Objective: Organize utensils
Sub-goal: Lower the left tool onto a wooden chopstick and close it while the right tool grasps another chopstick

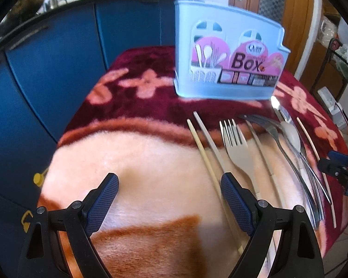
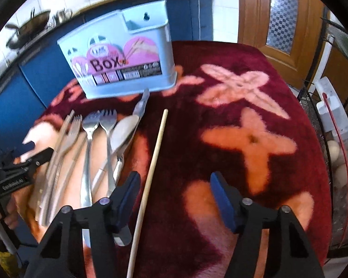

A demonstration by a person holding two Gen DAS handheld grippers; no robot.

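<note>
Steel forks (image 2: 97, 125) lie on plush blanket (image 2: 243, 120); both grippers' ribbed fingers (image 1: 104, 199) gape, empty.

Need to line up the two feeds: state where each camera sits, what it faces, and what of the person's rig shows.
Left wrist: on the left gripper, angled down over the blanket's pale part; its open fingers show, right gripper at the right edge.
Right wrist: on the right gripper, facing a lone chopstick between its open fingers; a hand shows left.
Shared: blue utensil box, cutlery row.
</note>
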